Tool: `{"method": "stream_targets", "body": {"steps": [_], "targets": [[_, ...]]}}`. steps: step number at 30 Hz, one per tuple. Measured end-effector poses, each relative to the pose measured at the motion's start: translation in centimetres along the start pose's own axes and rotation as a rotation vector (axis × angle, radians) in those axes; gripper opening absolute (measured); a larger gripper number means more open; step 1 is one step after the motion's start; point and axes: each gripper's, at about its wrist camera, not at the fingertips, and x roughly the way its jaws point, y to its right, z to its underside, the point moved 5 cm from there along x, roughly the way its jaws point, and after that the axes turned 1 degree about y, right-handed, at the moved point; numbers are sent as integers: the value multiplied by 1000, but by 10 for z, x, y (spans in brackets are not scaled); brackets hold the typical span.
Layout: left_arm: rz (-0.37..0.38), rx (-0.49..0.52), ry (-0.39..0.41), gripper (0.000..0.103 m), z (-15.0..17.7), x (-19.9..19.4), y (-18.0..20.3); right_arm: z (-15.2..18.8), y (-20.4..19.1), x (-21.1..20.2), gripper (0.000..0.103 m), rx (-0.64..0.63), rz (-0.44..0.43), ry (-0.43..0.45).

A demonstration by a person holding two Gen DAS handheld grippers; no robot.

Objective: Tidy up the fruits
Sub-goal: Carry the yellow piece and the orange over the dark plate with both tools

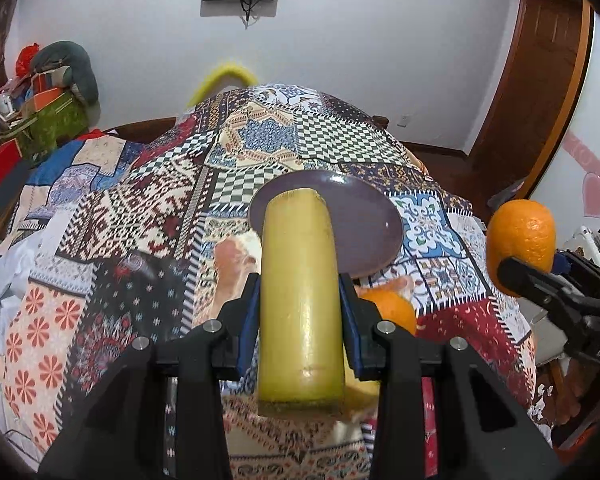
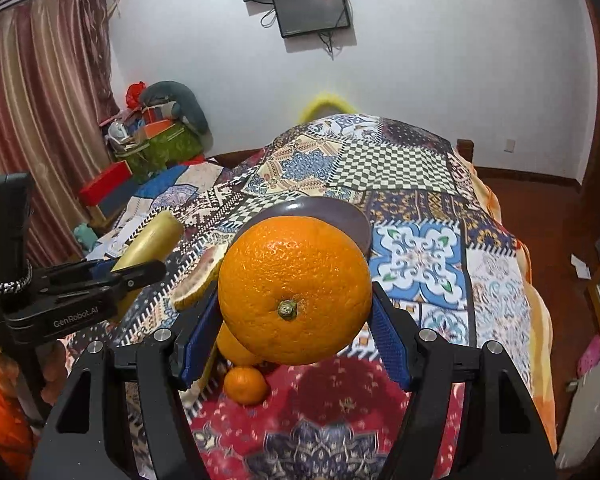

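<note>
Purple plate (image 1: 364, 216) waits on the patchwork bed while the left hand-held gripper (image 1: 300, 304) clamps a banana (image 1: 300, 300) and the right hand-held gripper (image 2: 296, 312) an orange (image 2: 296, 288), both aloft for lowering onto it.

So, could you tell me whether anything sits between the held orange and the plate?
Nothing visible does. The right gripper holds the orange above the quilt, and the purple plate just beyond it looks bare. The banana is held off to the left.

yellow banana (image 1: 300, 300), orange orange (image 2: 295, 294), purple plate (image 1: 364, 224)
</note>
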Motion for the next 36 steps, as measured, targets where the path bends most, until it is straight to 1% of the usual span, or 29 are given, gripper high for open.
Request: {"method": "stream_targets", "body": {"steps": [9,11,16,22,26,31,36], "targets": [[6,18,18,36,-30,25,0,-19,4,32,67,-35,21,-2],[11,20,20,36,-37,33,-1,-25,6,39,67,-46,37,3],[32,0,12,36,-51,54,-5,-38,12,53,67,-41,37,9],[26,1,17,36,-65,74,-9,-51,20,73,67,-60,66,16],[12,13,21,36,-75,89,-12,-57,23,88,67,-72,64,2],[24,-2,-9,36,-83,112,-17,-63,28,105,67,-79,68,-9],[32,-12,-52,36,-84,133,-21,-64,33,123,67,-75,56,-39]]}}
